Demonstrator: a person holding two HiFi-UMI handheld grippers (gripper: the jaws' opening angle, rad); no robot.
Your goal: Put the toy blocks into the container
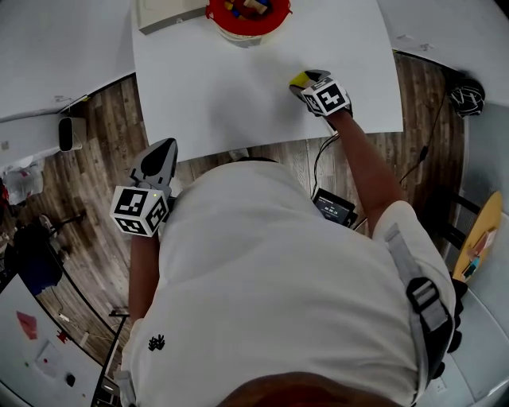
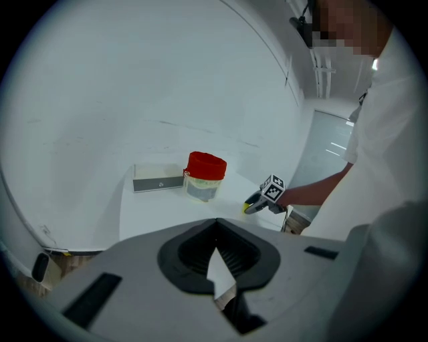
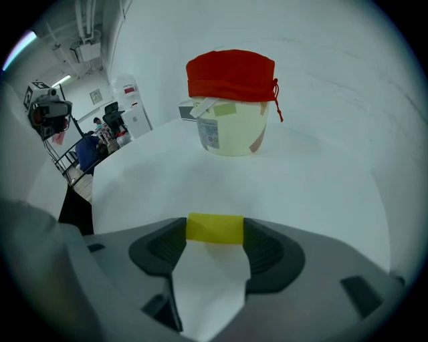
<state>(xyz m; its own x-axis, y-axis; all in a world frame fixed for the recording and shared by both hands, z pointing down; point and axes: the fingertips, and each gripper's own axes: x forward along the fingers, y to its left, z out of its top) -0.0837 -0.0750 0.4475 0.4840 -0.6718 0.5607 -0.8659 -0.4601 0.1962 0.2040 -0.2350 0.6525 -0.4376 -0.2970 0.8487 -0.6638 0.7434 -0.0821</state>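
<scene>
**Head view.** A white surface [image 1: 238, 95] carries a red-rimmed container [image 1: 248, 20] at its far edge, with coloured toy blocks visible inside. A pale box [image 1: 167, 12] lies just left of the container. The right gripper [image 1: 302, 81] is over the right part of the surface, with a yellow block [image 1: 299, 77] at its tip. It is well apart from the container, nearer and to the right. The left gripper [image 1: 163, 149] is off the near left edge of the surface, above the wooden floor [image 1: 95, 159].

**Left gripper view.** The jaws of the left gripper [image 2: 215, 230] meet at their tips, with nothing between them. Beyond them are the box [image 2: 158, 179], the container [image 2: 204, 175] and, further right, the right gripper [image 2: 254, 204].

**Right gripper view.** The jaws of the right gripper [image 3: 214, 232] are clamped on the yellow block [image 3: 214, 227], one pad on each side face. The container [image 3: 233, 107] stands upright on the surface [image 3: 321, 194], farther off and straight ahead. Whether the block touches the surface cannot be told.
</scene>
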